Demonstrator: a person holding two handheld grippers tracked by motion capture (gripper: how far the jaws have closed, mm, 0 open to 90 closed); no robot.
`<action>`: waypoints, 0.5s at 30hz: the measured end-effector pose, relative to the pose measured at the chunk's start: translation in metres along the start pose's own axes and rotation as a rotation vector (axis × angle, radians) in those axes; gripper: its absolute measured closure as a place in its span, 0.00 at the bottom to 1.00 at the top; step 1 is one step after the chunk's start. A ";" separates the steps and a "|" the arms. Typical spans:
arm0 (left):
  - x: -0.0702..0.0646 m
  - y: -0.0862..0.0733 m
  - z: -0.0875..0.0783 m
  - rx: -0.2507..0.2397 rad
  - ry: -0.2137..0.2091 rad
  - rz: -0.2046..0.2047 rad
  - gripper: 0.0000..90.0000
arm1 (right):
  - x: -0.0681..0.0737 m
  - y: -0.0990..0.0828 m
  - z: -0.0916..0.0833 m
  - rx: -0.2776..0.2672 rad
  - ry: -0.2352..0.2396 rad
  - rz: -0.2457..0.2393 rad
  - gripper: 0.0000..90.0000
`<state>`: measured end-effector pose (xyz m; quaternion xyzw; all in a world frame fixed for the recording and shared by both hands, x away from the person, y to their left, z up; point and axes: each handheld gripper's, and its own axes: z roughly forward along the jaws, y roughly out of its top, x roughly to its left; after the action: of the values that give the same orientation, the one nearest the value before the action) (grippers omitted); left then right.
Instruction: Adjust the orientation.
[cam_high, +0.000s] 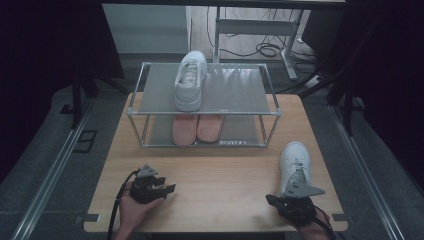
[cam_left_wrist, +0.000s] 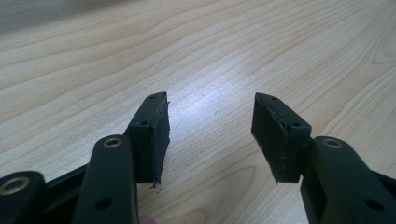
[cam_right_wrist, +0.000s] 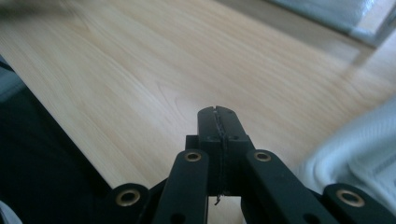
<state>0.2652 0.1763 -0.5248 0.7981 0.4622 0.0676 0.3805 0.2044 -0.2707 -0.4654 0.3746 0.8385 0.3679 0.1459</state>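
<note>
So the thing we're working around here is the white sneaker (cam_high: 295, 162) lying loose on the wooden table (cam_high: 215, 170), lower right of the high view, toe pointing toward the top of the frame. Its heel end sits just beside our right gripper (cam_high: 274, 201), which comes in at the bottom right, partly hiding the heel from above. In the right gripper view a blurry white bit of that sneaker (cam_right_wrist: 359, 158) fills the lower right corner, right next to the jaws.

Our right gripper (cam_right_wrist: 218, 114) has its jaws pressed fully together with nothing caught between them, just bare table past the tips. It points toward the left of the high view, away from the sneaker.

Our left gripper (cam_high: 170, 189) is down at the lower left of the high view, well apart from the sneaker. In the left gripper view the left gripper (cam_left_wrist: 210, 123) has its jaws spread wide and nothing between them, only wood grain.

Further up, at the centre of the high view, there's a two-tier metal shoe rack (cam_high: 270, 107). The matching white sneaker (cam_high: 190, 80) is on its top shelf, left of middle, toe pointing up-frame. Under it on the lower shelf we've got a pair of pink shoes (cam_high: 197, 127) side by side.
</note>
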 end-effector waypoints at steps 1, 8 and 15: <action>0.000 0.000 0.000 0.001 0.000 0.000 0.52 | 0.001 -0.002 0.000 0.010 -0.006 -0.003 1.00; 0.000 0.000 0.000 -0.001 -0.001 0.004 0.52 | 0.004 -0.015 -0.001 0.063 -0.109 -0.009 1.00; -0.001 0.000 0.000 0.002 0.000 0.005 0.52 | 0.004 -0.026 -0.003 0.057 -0.181 -0.002 1.00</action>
<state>0.2649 0.1758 -0.5252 0.7997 0.4602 0.0682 0.3795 0.1867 -0.2813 -0.4818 0.4096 0.8323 0.3085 0.2105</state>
